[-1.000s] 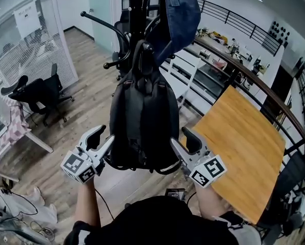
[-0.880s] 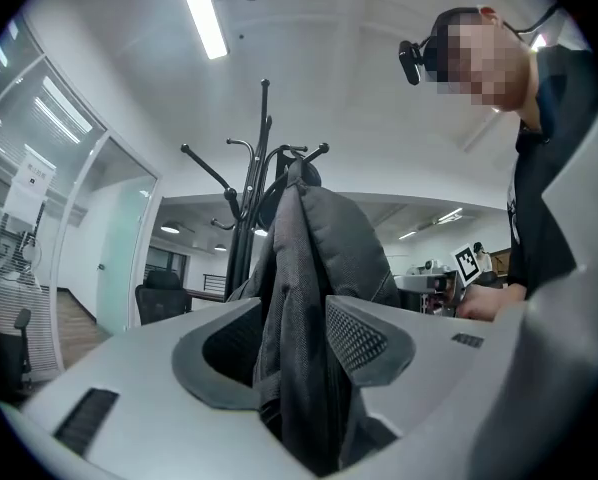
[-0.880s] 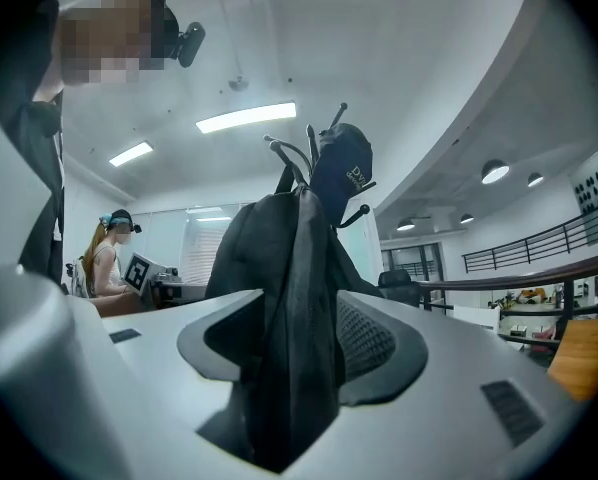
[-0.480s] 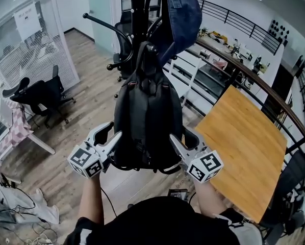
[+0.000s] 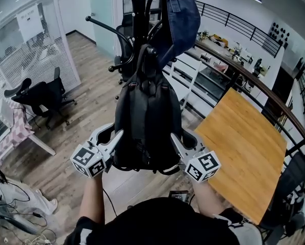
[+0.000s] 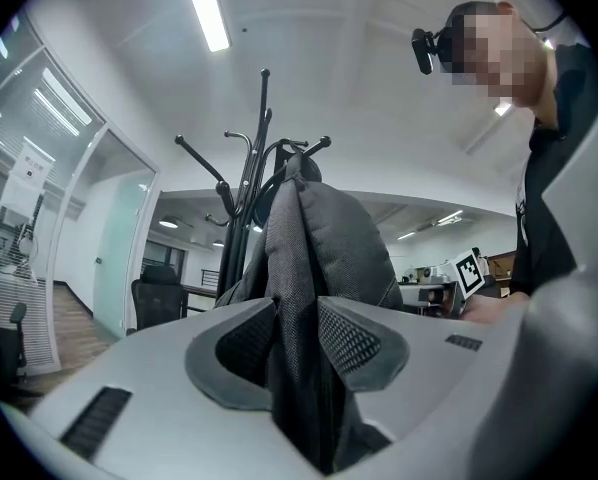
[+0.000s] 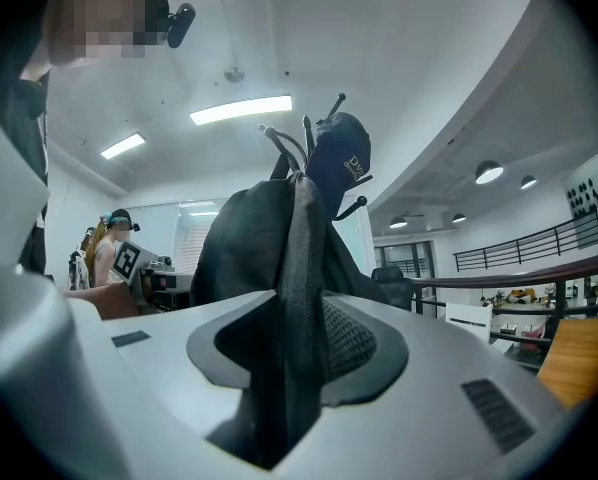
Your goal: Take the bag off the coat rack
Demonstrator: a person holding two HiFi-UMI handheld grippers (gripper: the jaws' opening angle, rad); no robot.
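While the bag (image 5: 147,121) hangs from a hook of the coat rack (image 5: 137,14), its long axis runs vertical: top loop up at the hook, bottom end down toward the person, strap side facing them.

Left gripper (image 5: 114,137): on the bag's lower left flank. Left gripper view shows the jaws part-way closed with a fold of grey bag fabric pinched between the pads (image 6: 351,340). Jaws have just been closing, and the bag is between them.

Right gripper (image 5: 175,137): mirrored on the lower right flank. Right gripper view shows a dark fold of the bag clamped in the narrowed gap, the mesh pad against it. These jaws have also just been closing onto the fabric.

Both grippers point about level, one on each side of the bag, at similar height.

View differences:
- Only the head view shows both grippers at once, the wooden table (image 5: 244,147) to the right, and the office chair (image 5: 40,93) on the wood floor to the left.
- Left gripper view looks up the bag's edge to the rack's arms against the ceiling; the right gripper's marker cube (image 6: 471,271) shows past the bag.
- A denim cap (image 5: 178,19) hangs on the rack above the bag; only the right gripper view shows print on it, too small to read.
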